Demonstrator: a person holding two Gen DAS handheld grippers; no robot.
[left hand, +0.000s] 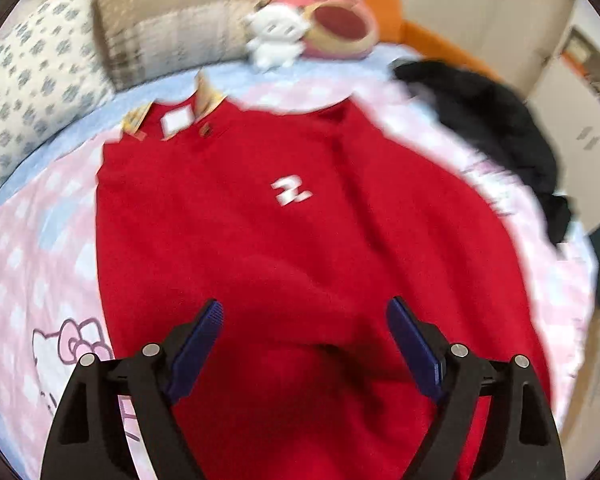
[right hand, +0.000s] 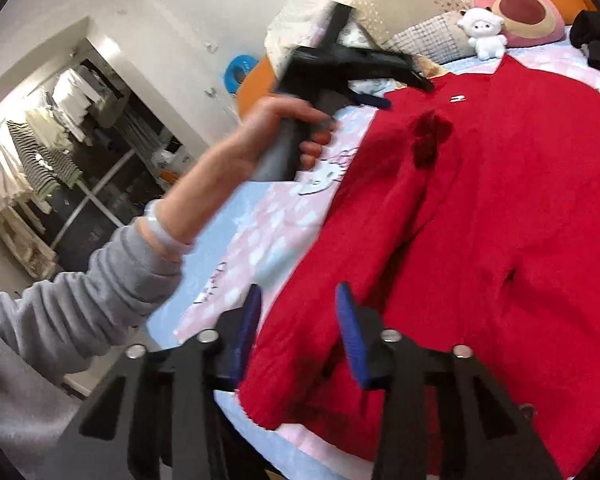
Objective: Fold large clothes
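Here the red fleecy sweater [left hand: 284,240] lies spread on the bed's pink checked sheet [left hand: 32,240]. The left hand-held gripper [left hand: 304,312] gapes wide and empty above it; the right hand-held gripper [right hand: 298,300] hangs part-open, gripping nothing, over a folded-in sleeve [right hand: 340,280].

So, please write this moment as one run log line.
step: fold | sweater: flat on bed | left gripper: open, empty | right gripper: open, over sweater edge

One red knit sweater [left hand: 300,240] fills mid-frame, with one crumpled black garment [left hand: 500,132] at upper right. Two plush toys sit at top centre: one small white plush [left hand: 274,36] and one pink bear-face plush [left hand: 340,24]. Two patterned pillows [left hand: 32,92] lie at upper left.
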